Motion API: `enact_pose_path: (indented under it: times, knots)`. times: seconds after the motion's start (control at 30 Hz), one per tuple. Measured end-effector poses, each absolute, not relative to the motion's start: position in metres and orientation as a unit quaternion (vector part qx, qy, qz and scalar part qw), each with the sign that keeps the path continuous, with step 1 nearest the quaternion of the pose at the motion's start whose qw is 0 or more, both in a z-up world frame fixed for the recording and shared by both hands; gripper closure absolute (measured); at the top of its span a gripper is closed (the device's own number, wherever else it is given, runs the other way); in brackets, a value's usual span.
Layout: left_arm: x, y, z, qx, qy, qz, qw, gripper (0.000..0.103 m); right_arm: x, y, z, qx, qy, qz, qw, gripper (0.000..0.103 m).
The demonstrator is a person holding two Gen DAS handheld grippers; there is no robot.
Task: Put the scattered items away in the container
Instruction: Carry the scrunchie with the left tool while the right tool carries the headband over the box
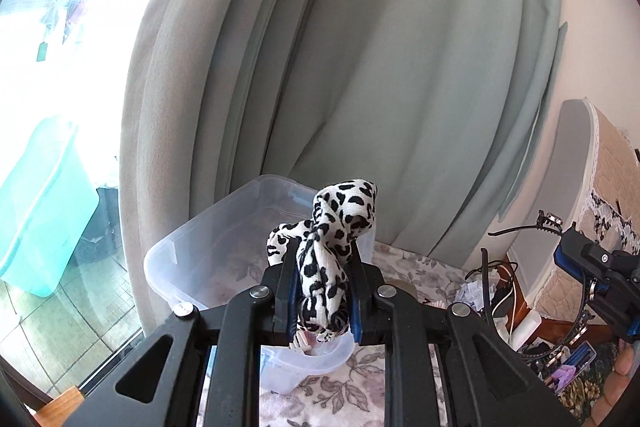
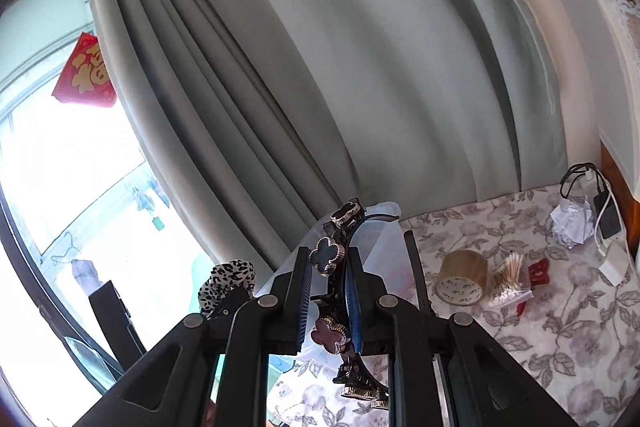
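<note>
left gripper (image 1: 324, 291) clamps soft, light leopard scrunchie (image 1: 332, 247) mid-bunch over container (image 1: 192, 247); right gripper (image 2: 328, 291) clamps stiff clover hair clip (image 2: 330, 259), prob fragile.

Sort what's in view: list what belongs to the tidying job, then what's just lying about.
Job:
- clear plastic container
- leopard-print hair tie, in the left gripper
- clover hair clip, in the right gripper
- tape roll
- cotton swab bag
- red clip

Lying about:
- curtain
- charger and cables
- crumpled paper
</note>
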State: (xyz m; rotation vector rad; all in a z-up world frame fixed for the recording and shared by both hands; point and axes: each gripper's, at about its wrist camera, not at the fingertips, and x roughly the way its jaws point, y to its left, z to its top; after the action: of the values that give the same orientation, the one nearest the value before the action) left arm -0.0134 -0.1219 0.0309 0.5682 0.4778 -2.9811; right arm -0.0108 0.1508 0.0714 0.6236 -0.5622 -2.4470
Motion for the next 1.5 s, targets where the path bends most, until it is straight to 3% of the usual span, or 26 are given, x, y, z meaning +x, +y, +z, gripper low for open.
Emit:
enact_pose_path:
  times: [0.47, 0.73, 1.5]
  knots:
    - [-0.024, -0.178, 0.007, 0.176, 0.206, -0.961, 0.059, 0.083, -0.052, 0.071, 0.06, 0.254, -0.174, -0.883, 0.353, 0.085]
    - [-0.037, -0.187, -0.004, 0.176, 0.217, -0.958, 0.054, 0.083, -0.057, 0.023, 0.074, 0.243, -0.116, -0.874, 0.406, 0.085]
    - [-0.079, -0.191, -0.033, 0.199, 0.208, -0.956, 0.05, 0.083, -0.111, 0.008, 0.008, 0.319, -0.121, -0.867, 0.364, 0.086]
